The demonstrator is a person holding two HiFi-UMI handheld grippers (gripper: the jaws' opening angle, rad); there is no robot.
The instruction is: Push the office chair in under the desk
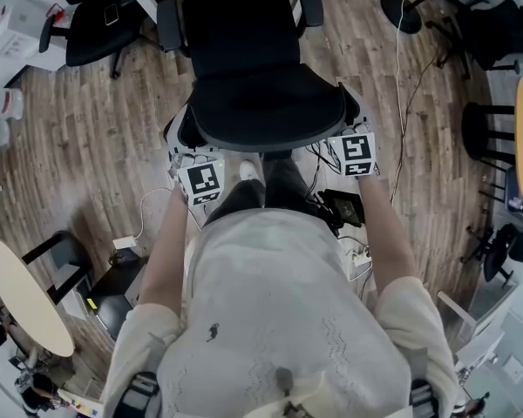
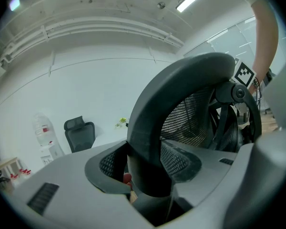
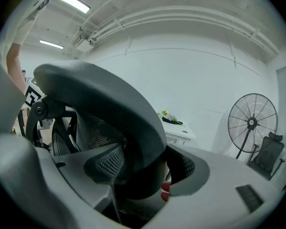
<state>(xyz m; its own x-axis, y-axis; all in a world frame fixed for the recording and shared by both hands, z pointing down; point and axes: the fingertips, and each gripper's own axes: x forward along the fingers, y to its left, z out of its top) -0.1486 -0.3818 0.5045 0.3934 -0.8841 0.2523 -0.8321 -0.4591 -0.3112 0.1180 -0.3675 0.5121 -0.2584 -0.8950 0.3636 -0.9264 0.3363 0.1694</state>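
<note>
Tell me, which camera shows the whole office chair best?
The head view: it looks down on the whole office chair, seat, backrest and both armrests. Each gripper view shows only the backrest rim and some mesh, close up between its jaws.

Office chair (image 1: 261,85): seat in matt black cloth; backrest rim smooth, matt dark plastic, with open mesh behind it. Floor (image 1: 96,146): grey-brown wood planks, low sheen. Left gripper (image 2: 145,161) and right gripper (image 3: 145,166): smooth matt grey plastic shells, dimpled black pads. Shirt (image 1: 279,303): pale cloth. Round tabletop (image 1: 26,294): smooth, cream.
</note>
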